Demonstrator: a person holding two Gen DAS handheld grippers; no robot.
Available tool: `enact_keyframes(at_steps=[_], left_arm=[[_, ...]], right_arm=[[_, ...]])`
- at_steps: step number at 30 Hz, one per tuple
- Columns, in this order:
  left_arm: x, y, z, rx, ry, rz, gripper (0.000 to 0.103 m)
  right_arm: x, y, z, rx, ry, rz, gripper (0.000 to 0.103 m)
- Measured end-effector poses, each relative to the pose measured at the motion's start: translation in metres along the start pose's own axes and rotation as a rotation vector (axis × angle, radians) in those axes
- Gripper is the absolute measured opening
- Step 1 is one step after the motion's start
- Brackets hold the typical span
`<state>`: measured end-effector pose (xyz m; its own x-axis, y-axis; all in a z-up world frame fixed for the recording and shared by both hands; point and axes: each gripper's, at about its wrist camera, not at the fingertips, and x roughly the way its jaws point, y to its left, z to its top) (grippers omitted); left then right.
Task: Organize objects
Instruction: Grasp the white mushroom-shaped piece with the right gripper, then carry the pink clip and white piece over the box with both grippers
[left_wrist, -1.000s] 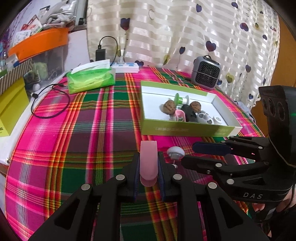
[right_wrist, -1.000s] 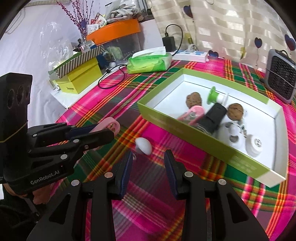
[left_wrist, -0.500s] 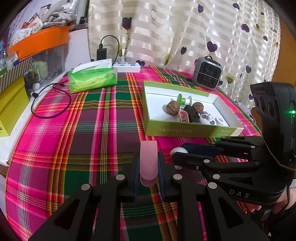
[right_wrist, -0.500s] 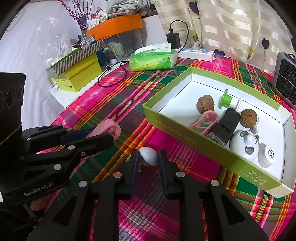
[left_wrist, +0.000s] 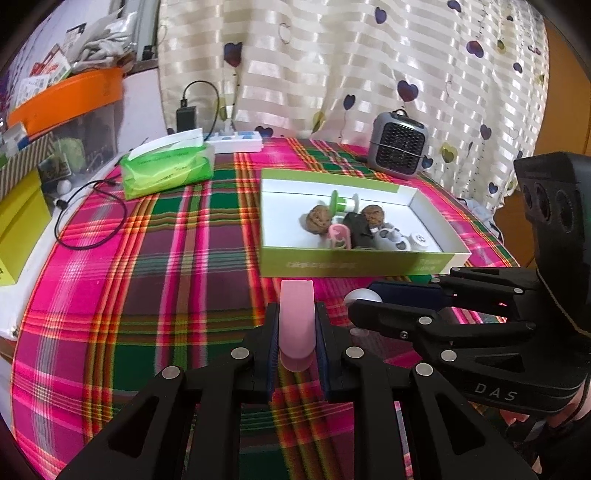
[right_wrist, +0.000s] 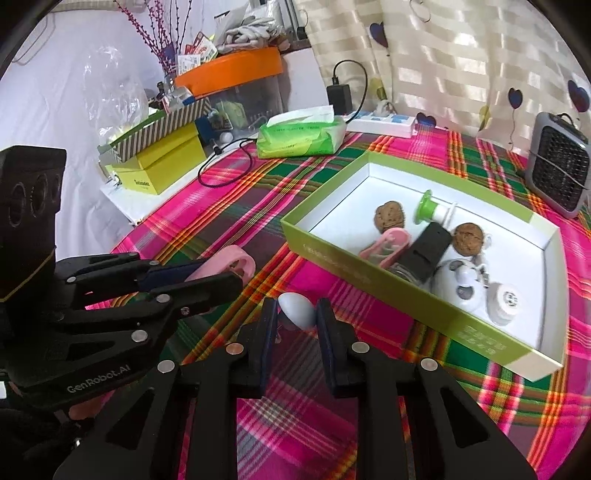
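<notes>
White knob (right_wrist: 297, 310) sits between the pads of my right gripper (right_wrist: 295, 314), pinched near its rounded head, just above the plaid counter (right_wrist: 229, 225) and short of the green box (right_wrist: 406, 295). Pink clip (left_wrist: 296, 325) is pinched flat in my left gripper (left_wrist: 295, 332), jaws pressed tight on it, also short of the box.

Risks as I judge them:
- Knob is smooth and curved; the grip is near its edge, so it could squirt out on the carry and roll off the counter.
- Near wall of the box stands between knob and tray floor; too low a pass would clip it and shove the box.
- Box is already crowded: walnuts (right_wrist: 389, 216), a second clip (right_wrist: 386, 245), black block (right_wrist: 428, 253). A dropped knob may bounce off them.
- The two grippers are close; moving both at once risks a knock.
</notes>
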<state>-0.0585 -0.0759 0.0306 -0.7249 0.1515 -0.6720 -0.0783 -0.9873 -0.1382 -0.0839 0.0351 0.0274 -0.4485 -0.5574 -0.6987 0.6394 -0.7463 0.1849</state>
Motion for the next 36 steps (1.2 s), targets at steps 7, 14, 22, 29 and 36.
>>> enact_keyframes(at_steps=[7, 14, 22, 29, 36], left_arm=[[-0.001, -0.022, 0.006, 0.029, -0.007, -0.011, 0.016], [0.0, -0.043, 0.01, 0.057, -0.003, -0.019, 0.016], [0.002, -0.061, 0.017, 0.087, -0.005, -0.026, 0.016], [0.008, -0.067, 0.024, 0.096, -0.004, -0.027, 0.016], [0.012, -0.071, 0.029, 0.098, -0.005, -0.029, 0.016]], right_arm=[[-0.023, -0.01, -0.005, 0.011, -0.039, -0.019, 0.023], [-0.041, -0.02, -0.009, 0.025, -0.07, -0.031, 0.023], [-0.054, -0.033, -0.012, 0.046, -0.098, -0.041, 0.023], [-0.062, -0.044, -0.01, 0.057, -0.116, -0.051, 0.023], [-0.064, -0.052, -0.008, 0.066, -0.124, -0.058, 0.023]])
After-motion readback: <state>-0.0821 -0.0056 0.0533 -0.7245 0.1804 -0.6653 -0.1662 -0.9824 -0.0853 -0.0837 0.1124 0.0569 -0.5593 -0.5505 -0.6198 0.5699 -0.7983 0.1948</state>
